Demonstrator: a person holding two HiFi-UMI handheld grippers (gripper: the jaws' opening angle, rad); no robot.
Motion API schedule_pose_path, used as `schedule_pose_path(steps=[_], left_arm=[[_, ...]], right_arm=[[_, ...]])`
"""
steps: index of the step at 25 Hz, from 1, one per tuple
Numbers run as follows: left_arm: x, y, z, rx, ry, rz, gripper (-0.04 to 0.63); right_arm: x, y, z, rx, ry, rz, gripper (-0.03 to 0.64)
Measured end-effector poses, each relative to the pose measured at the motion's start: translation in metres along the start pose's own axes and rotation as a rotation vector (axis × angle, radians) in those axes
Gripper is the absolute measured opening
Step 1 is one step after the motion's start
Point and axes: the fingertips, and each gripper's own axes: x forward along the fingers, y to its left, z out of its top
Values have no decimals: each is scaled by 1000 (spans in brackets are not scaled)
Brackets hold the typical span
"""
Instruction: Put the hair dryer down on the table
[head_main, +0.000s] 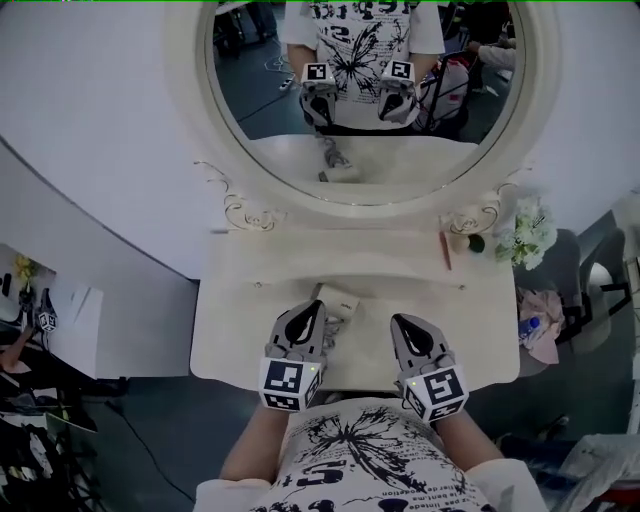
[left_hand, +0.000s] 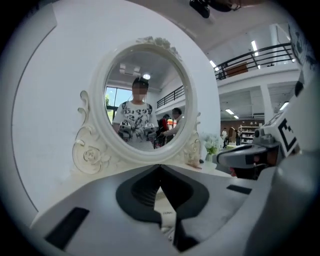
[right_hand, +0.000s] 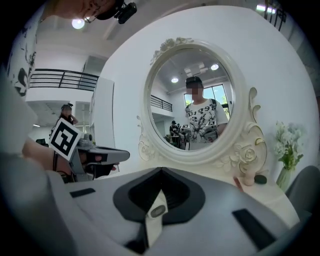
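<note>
1. Head view. Hair dryer (head_main: 337, 301): white, blocky, lying flat on the table (head_main: 480, 330), just ahead of the left gripper (head_main: 308, 318) and to the left of the right gripper (head_main: 405, 328). Hazard: a low sideways swing of either tool would probably shove it.
2. Left gripper view. Left gripper (left_hand: 160, 167): jaws together, clamping nothing. A strip of the white hair dryer (left_hand: 162, 202) shows below the tips. Hazard: dipping could clip it.
3. Right gripper view. Right gripper (right_hand: 161, 171): jaws together, empty. The hair dryer (right_hand: 156, 212) shows beneath them as a pale casing with a round vent grille.

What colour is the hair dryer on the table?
The hair dryer is cream white, best in head view.
</note>
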Motion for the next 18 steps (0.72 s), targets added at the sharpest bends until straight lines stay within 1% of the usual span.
schedule_pose_path(steps=[3, 6, 12, 18], left_arm=[[-13, 2, 38, 24, -89, 8, 21], [-27, 1, 63, 24, -143, -3, 21], [-43, -12, 78, 0, -191, -83, 21], [-44, -17, 80, 5, -203, -98, 21]], right_arm=[[-3, 3, 16, -35, -39, -2, 11], [-8, 4, 34, -49, -77, -4, 11], [-20, 3, 62, -62, -154, -20, 11], [-25, 6, 67, -84, -168, -39, 11]])
